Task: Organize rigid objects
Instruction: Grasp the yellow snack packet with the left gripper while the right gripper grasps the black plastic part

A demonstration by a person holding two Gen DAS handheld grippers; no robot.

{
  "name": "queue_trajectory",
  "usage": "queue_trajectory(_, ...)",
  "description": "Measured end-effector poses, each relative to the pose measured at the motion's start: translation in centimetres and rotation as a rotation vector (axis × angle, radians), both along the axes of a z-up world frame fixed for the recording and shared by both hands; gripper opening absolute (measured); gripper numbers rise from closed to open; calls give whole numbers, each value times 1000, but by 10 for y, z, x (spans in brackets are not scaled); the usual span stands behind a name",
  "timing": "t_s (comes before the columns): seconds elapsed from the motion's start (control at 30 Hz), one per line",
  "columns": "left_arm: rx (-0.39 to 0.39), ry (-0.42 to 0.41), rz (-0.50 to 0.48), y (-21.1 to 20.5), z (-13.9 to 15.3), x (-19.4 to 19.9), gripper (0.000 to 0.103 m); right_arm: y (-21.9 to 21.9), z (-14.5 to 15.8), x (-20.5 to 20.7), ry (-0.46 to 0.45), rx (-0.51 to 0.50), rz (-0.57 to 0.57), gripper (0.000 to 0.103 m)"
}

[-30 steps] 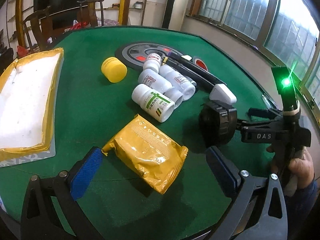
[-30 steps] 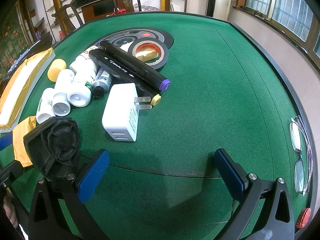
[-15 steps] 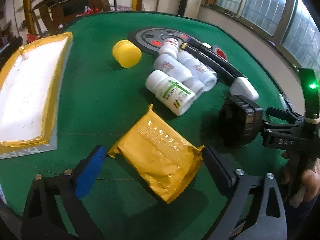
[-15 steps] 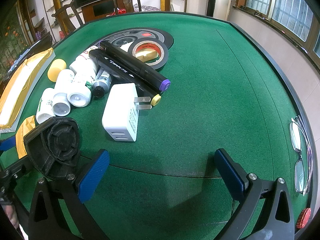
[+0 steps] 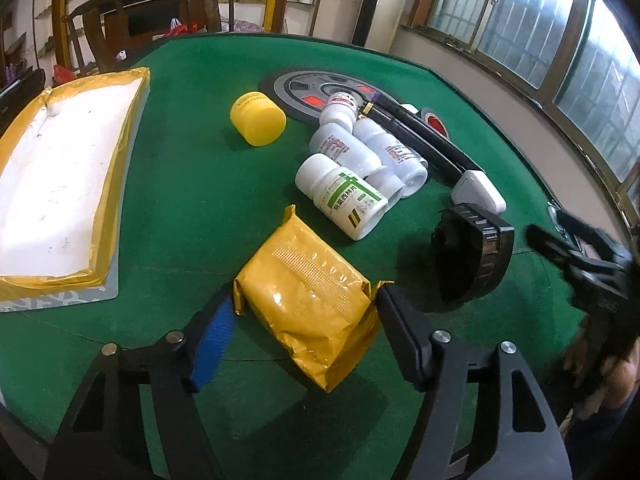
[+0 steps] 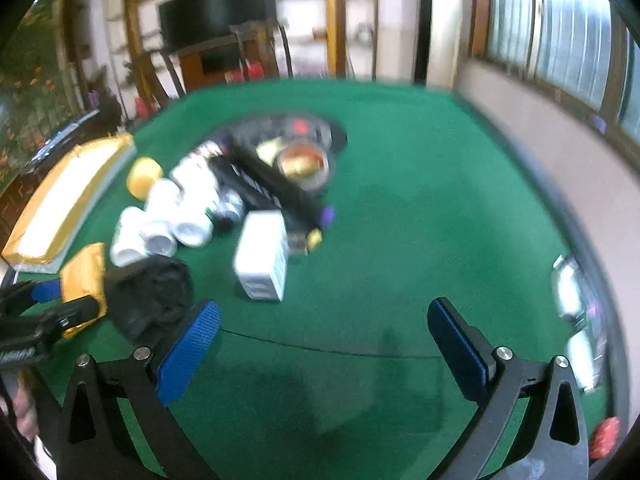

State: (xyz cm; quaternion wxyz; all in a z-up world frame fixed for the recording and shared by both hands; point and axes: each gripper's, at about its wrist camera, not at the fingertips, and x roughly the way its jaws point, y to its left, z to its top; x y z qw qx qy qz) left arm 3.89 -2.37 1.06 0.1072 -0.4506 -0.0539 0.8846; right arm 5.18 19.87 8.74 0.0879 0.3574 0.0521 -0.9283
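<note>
A yellow foil packet (image 5: 308, 292) lies on the green felt table (image 5: 192, 184) between the jaws of my left gripper (image 5: 306, 320). The jaws are closing; the blue pads (image 5: 212, 336) stand right at the packet's crimped ends, and I see no squeeze on it. In the blurred right wrist view, my right gripper (image 6: 324, 340) hangs open over bare felt with nothing between its fingers. Beyond the packet lie several white pill bottles (image 5: 348, 196), a yellow jar (image 5: 258, 118), a black round part (image 5: 472, 256), a white charger (image 5: 478, 192) and black markers (image 5: 420, 136).
A white tray with yellow taped edges (image 5: 60, 176) lies at the left. A grey disc (image 5: 304, 88) and a tape roll (image 6: 304, 164) sit at the back. Glasses (image 6: 572, 296) rest near the right table edge. A hand holds the right gripper's handle (image 5: 592, 280).
My left jaws have narrowed from wide open until they flank the yellow packet closely. The right gripper has lifted and tilted up; more of the room shows, blurred by motion.
</note>
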Motion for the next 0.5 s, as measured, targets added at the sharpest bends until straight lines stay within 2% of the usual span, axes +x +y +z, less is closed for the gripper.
queue_trajectory(0.07,-2,1,-4,1,0,0,69,-8,15,14,63,-11,44,102)
queue_trajectory(0.13,-7,0,-5,2,0,-1,69,-16,23,22,61,-68,106,102)
queue_trajectory(0.2,-9,0,-4,2,0,-1,70,-29,25,20,16,-126,164,102)
queue_trajectory(0.33,-33,-1,-8,5,-1,0,73,-61,12,9,-88,-166,207,102)
queue_trajectory(0.5,-34,0,-6,6,-1,0,73,-72,2,-2,-141,-149,137,101)
